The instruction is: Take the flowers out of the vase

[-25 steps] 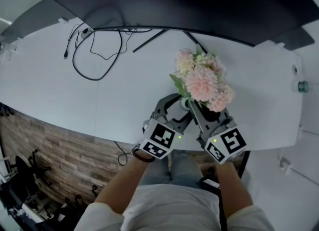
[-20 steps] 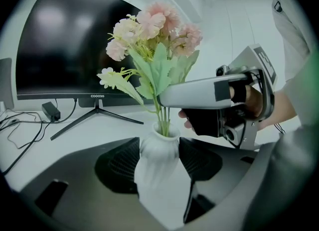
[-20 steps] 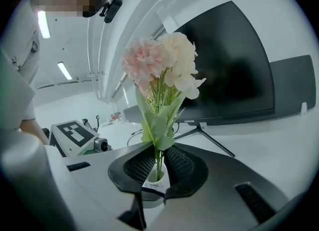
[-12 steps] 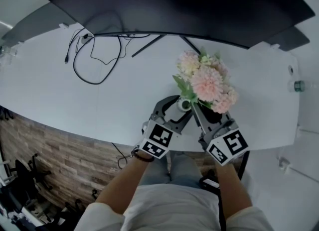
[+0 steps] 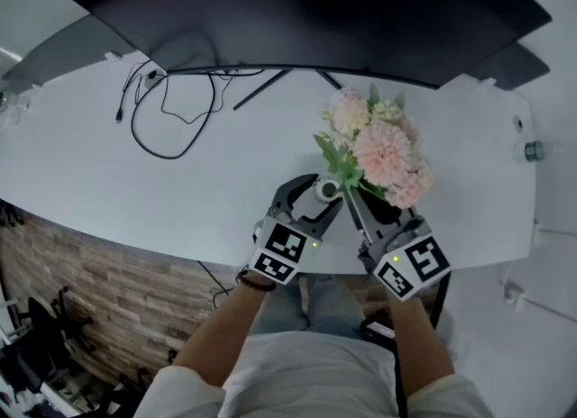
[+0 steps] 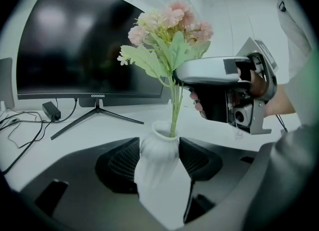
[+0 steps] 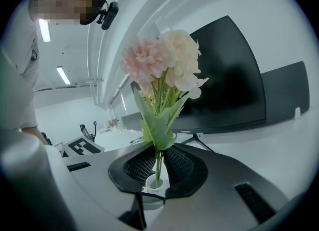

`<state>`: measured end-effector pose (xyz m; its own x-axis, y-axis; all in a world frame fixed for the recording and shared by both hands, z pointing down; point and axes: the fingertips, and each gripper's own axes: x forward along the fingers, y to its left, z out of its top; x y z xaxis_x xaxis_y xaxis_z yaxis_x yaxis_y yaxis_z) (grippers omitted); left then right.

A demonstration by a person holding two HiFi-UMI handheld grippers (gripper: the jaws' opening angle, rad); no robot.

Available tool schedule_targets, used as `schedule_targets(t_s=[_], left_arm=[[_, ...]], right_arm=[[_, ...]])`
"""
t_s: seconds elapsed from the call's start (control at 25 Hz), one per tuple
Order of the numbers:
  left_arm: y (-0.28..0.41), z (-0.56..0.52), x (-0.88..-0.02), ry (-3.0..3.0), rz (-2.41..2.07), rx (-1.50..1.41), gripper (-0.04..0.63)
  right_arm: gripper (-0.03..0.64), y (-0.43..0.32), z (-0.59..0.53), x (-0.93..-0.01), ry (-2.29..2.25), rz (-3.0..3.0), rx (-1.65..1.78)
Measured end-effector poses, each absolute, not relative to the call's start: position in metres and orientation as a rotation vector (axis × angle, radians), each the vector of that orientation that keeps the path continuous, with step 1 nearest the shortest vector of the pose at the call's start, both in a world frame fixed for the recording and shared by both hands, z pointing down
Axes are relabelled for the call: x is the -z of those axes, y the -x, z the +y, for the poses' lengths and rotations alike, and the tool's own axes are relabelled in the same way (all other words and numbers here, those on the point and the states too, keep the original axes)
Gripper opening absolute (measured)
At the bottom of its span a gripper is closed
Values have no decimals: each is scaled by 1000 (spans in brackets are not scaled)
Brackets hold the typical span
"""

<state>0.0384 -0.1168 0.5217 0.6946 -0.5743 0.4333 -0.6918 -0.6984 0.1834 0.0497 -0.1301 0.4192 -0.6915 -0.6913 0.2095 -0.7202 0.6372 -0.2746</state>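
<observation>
a white desk [image 5: 99,168] runs beneath a wide dark monitor [image 5: 306,11], with a black cable [image 5: 171,114] looped toward its left end. near the desk's front edge the left gripper [image 6: 159,158] is clenched on the small white vase [image 5: 325,189], its pads pressing the body just below the lip. the right gripper [image 7: 158,168] is clamped on the green stems [image 6: 174,110] just above the vase mouth, the stem ends reaching down into it, and the pink and cream flowers [image 5: 383,150] stand upright above both grippers.
</observation>
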Motion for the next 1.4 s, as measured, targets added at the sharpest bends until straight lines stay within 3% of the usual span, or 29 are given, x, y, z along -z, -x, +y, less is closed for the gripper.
schedule_targets(t_s=[1.4], left_arm=[[-48, -115, -520, -2566, -1006, -506, 252]], right_arm=[[67, -93, -119, -364, -1308, -2839, -507]])
